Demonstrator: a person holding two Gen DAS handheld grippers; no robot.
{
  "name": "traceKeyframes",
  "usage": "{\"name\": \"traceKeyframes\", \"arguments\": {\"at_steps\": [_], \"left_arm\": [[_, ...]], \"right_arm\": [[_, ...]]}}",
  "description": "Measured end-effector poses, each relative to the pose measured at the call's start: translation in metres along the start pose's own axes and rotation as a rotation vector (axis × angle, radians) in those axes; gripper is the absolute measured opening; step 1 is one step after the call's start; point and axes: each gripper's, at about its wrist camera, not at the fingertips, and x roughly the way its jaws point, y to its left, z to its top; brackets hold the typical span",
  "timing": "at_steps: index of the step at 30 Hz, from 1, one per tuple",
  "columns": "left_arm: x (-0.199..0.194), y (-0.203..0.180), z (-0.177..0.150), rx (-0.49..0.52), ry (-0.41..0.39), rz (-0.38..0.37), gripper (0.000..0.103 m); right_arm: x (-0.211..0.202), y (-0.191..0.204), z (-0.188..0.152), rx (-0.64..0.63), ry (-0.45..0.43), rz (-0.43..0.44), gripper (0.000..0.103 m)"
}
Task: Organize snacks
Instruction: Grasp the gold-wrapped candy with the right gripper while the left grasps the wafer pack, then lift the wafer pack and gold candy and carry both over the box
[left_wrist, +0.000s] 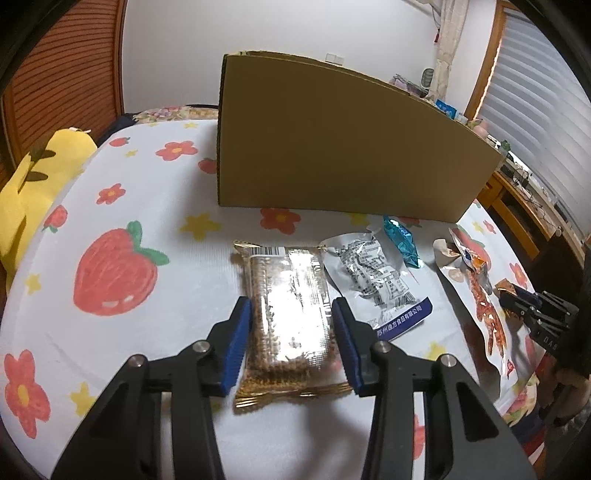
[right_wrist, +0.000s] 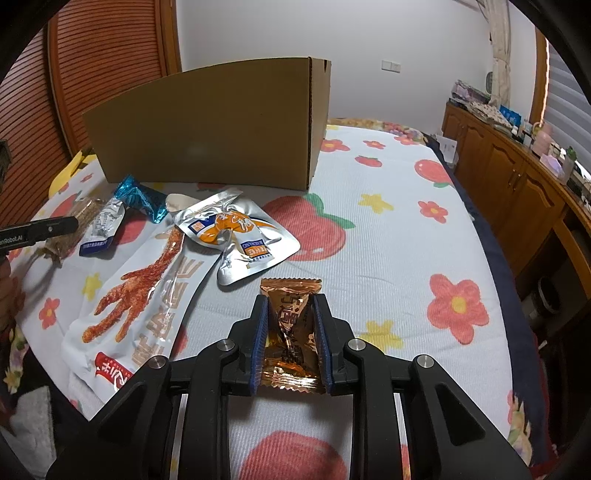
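While the left gripper straddles a clear-wrapped biscuit pack lying flat on the strawberry-print bedcover, its blue pads sit at the pack's two long sides with the jaws spread wide; whether the pads actually touch the wrapper cannot be told, and the pack looks to be resting on the cover. Just right of that pack lies a silver pouch with black print, and beyond the pouch's far end a small teal-wrapped sweet. Farther right is a long white pack printed with a chicken foot. A cardboard box stands behind all of them, its plain side wall facing the camera. In the right wrist view, the right gripper has its jaws pressed against both sides of a small copper-foil packet, which runs lengthwise between the pads and pokes out past the fingertips. To its left lie the chicken-foot pack and a crumpled silver and orange pouch, close together, their edges seeming to overlap. A wooden cabinet lines the wall on the right.
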Motion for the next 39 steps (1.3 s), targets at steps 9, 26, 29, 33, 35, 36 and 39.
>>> {"name": "traceKeyframes", "arguments": {"at_steps": [9, 26, 29, 33, 35, 36, 39], "left_arm": [[-0.007, -0.002, -0.001, 0.016, -0.022, 0.003, 0.041], [-0.039, -0.005, 0.012, 0.017, -0.119, -0.009, 0.042], [-0.044, -0.007, 0.014, 0.020, -0.131, -0.011, 0.042], [-0.050, -0.008, 0.015, 0.023, -0.146, -0.018, 0.042], [-0.053, -0.010, 0.019, 0.029, -0.152, -0.023, 0.042], [-0.054, -0.011, 0.020, 0.032, -0.155, -0.024, 0.042], [-0.060, -0.014, 0.032, 0.055, -0.181, -0.021, 0.042]], "right_arm": [[-0.003, -0.002, 0.000, 0.012, 0.000, 0.020, 0.020], [-0.035, -0.006, 0.015, 0.027, -0.072, 0.053, 0.020], [-0.042, -0.004, 0.019, 0.024, -0.089, 0.062, 0.020], [-0.049, -0.001, 0.023, 0.017, -0.105, 0.071, 0.020], [-0.052, 0.001, 0.026, 0.013, -0.113, 0.076, 0.020], [-0.053, 0.002, 0.027, 0.011, -0.116, 0.078, 0.020], [-0.055, 0.005, 0.035, -0.004, -0.129, 0.077, 0.020]]}}
